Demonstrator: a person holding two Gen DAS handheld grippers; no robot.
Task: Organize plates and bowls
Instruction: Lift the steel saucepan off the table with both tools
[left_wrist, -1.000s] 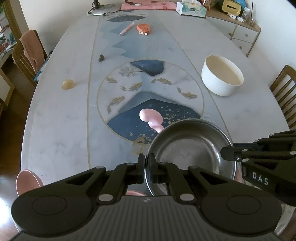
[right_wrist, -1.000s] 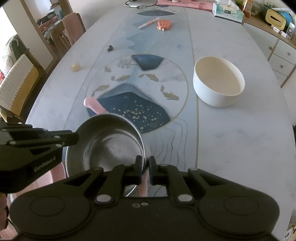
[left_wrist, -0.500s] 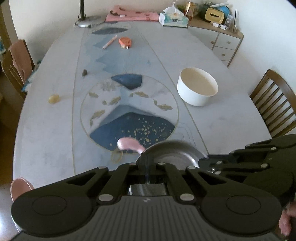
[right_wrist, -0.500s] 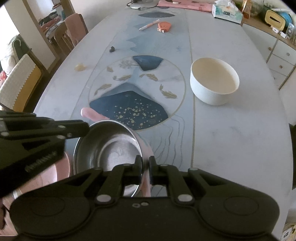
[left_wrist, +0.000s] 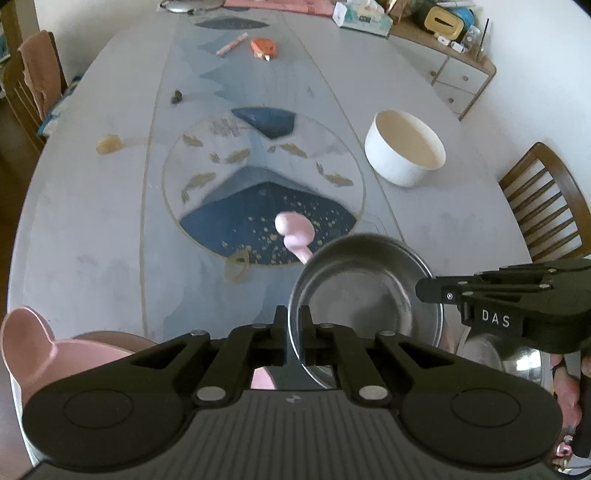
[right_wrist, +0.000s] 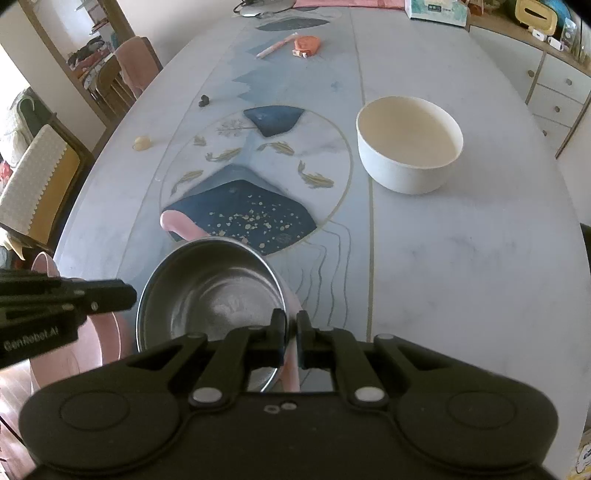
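A steel bowl (left_wrist: 365, 291) rests nested in a pink bowl whose ear (left_wrist: 294, 229) pokes out at its far left edge. My left gripper (left_wrist: 294, 326) is shut on the steel bowl's near rim. In the right wrist view the steel bowl (right_wrist: 210, 291) lies just ahead and to the left. My right gripper (right_wrist: 291, 328) is shut on the pink bowl's rim (right_wrist: 291, 354), with the steel rim right beside its left finger. In the left wrist view the right gripper (left_wrist: 421, 290) sits at the bowl's right edge. A white bowl (right_wrist: 408, 144) stands alone at the far right.
Another pink eared dish (left_wrist: 29, 343) sits at the table's near left edge, and a second steel bowl (left_wrist: 513, 363) lies below the right gripper. A tape measure (left_wrist: 263, 47) and small bits lie far off. A wooden chair (left_wrist: 546, 206) stands at the right.
Both views swung a little over the table and came back. Each gripper stays shut on its rim, and the steel bowl keeps its place beside the pink ear.
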